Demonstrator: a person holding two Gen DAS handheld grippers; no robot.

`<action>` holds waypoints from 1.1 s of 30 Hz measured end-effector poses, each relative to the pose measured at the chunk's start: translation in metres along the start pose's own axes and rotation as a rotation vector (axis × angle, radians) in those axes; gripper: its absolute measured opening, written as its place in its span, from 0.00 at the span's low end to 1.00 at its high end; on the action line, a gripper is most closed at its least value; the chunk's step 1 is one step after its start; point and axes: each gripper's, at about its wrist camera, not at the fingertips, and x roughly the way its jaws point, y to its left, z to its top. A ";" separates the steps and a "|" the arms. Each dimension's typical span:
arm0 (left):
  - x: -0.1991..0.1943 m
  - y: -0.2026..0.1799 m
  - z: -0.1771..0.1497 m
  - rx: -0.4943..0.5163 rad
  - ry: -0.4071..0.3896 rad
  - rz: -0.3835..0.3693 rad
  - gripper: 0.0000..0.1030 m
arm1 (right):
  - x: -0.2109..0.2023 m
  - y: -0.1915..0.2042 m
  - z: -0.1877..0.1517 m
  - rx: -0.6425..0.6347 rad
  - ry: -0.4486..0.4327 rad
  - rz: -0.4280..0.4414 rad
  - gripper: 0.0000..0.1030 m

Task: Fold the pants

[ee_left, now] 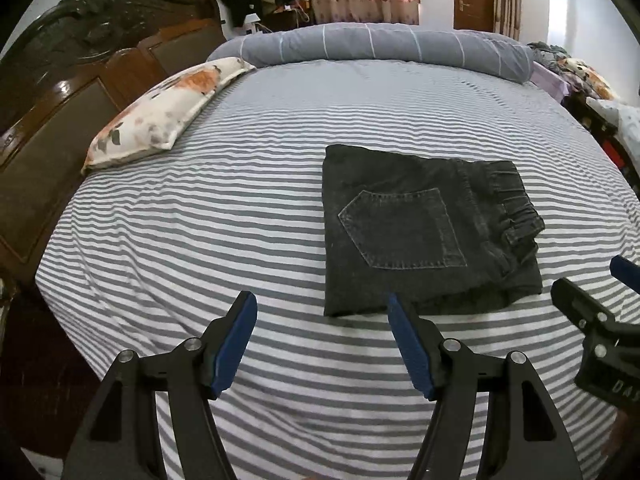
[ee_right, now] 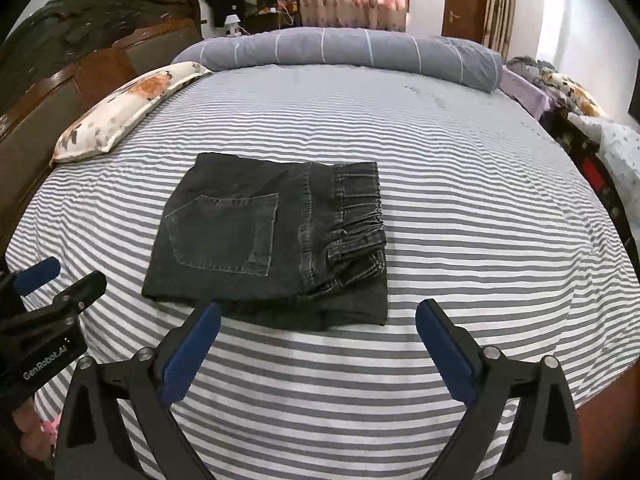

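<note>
Since the pants [ee_right: 264,236] look thick and limp, I'd grip the stacked near hem. My left claw [ee_left: 322,344] and right claw [ee_right: 318,350] both hang apart, empty.

The pants [ee_left: 424,232] are matt, faded black denim with pale stitching, lying on a bed [ee_left: 240,208] sheeted in soft striped cloth, beside whose glossy carved wooden headboard [ee_left: 80,92] rests a floral cloth pillow [ee_left: 160,116], while matt black plastic jaws carry blue pads [ee_left: 236,344].
</note>
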 end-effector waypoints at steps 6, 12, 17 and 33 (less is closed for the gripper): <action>-0.012 -0.001 -0.008 -0.004 -0.014 -0.008 0.67 | -0.009 0.002 -0.008 0.010 -0.010 -0.001 0.96; -0.017 -0.007 -0.015 0.002 -0.014 -0.009 0.67 | -0.013 0.001 -0.014 0.015 -0.010 -0.006 0.96; -0.020 -0.010 -0.018 0.005 -0.018 -0.004 0.67 | -0.015 0.000 -0.017 0.020 -0.012 -0.005 0.97; -0.028 -0.012 -0.021 0.017 -0.032 0.002 0.67 | -0.014 -0.002 -0.026 0.001 0.004 0.017 0.97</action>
